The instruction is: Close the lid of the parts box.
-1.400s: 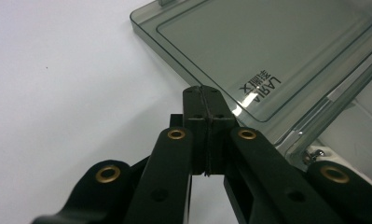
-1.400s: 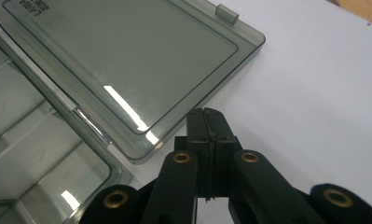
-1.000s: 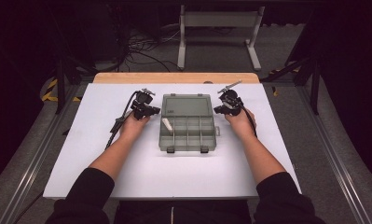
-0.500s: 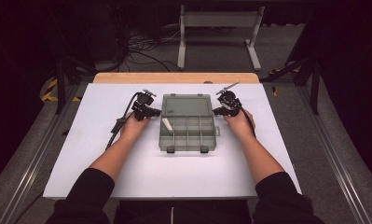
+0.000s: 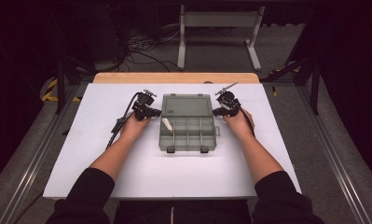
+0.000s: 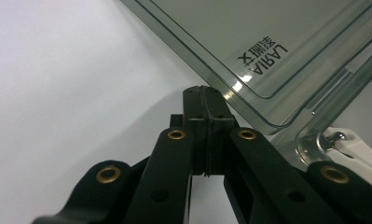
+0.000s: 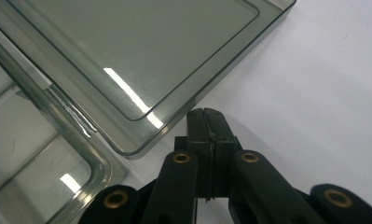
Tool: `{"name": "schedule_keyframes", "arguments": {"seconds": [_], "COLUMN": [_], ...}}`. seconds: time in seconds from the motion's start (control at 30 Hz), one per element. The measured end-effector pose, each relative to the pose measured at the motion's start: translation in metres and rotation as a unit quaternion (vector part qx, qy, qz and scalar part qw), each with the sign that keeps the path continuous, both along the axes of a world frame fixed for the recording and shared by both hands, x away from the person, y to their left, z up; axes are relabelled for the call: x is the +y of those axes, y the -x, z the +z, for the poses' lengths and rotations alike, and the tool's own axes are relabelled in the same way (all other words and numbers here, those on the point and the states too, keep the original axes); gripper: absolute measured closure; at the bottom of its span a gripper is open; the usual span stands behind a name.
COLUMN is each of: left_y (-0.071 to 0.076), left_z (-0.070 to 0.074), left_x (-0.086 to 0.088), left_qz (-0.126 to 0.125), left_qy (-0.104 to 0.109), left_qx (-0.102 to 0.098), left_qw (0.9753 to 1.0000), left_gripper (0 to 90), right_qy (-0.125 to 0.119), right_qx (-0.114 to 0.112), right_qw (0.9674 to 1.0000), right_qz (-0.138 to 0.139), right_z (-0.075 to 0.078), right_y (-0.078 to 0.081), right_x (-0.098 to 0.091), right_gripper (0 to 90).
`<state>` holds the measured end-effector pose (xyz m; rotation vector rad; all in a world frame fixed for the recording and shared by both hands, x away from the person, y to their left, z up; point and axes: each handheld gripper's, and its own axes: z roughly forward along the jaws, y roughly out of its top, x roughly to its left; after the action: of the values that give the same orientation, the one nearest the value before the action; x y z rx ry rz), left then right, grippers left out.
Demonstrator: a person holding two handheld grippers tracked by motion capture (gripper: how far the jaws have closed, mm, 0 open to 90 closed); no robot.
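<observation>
Open compartment box [image 5: 188, 122], lid hinged away from the person, flanked by two grippers, jaws closed empty.

both tongs, left [image 5: 155, 112] and right [image 5: 216, 111], have jaws pressed together.

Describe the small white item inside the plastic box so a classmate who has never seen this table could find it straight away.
On the white table sits a grey see-through box, lid open. Look in its left compartment, nearest the left gripper: a small white piece lies slanted there, the one pale, solid object among see-through dividers.
</observation>
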<state>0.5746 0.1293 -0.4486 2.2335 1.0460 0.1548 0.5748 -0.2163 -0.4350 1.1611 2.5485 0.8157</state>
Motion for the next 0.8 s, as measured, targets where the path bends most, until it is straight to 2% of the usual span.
{"name": "schedule_keyframes", "arguments": {"seconds": [0.33,0.47,0.5,0.8], "left_y": [-0.0013,0.0003,0.0011,-0.0015], "left_z": [-0.0006,0.0003,0.0002,0.0020], "left_x": [-0.0001,0.0011,0.0008,0.0006], "left_qz": [0.002,-0.010,-0.009,-0.020], "left_qy": [0.003,-0.005,-0.001,-0.007], "left_qx": [-0.002,-0.003,0.004,0.015], "left_qw": [1.0000,0.9999,1.0000,0.9997], "left_gripper": [90.0,90.0,90.0,90.0], "right_qy": [0.000,0.015,0.015,0.021], "right_qx": [0.001,0.007,0.009,0.010], "right_qw": [1.0000,0.9997,0.9997,0.9995], "right_qz": [-0.003,0.015,0.016,0.024], "right_z": [0.0000,0.0022,0.0024,0.0026], "right_y": [-0.0033,0.0008,0.0011,0.0001], "right_x": [0.0003,0.0013,0.0014,0.0018], "right_gripper": [90.0,90.0,90.0,90.0]}}
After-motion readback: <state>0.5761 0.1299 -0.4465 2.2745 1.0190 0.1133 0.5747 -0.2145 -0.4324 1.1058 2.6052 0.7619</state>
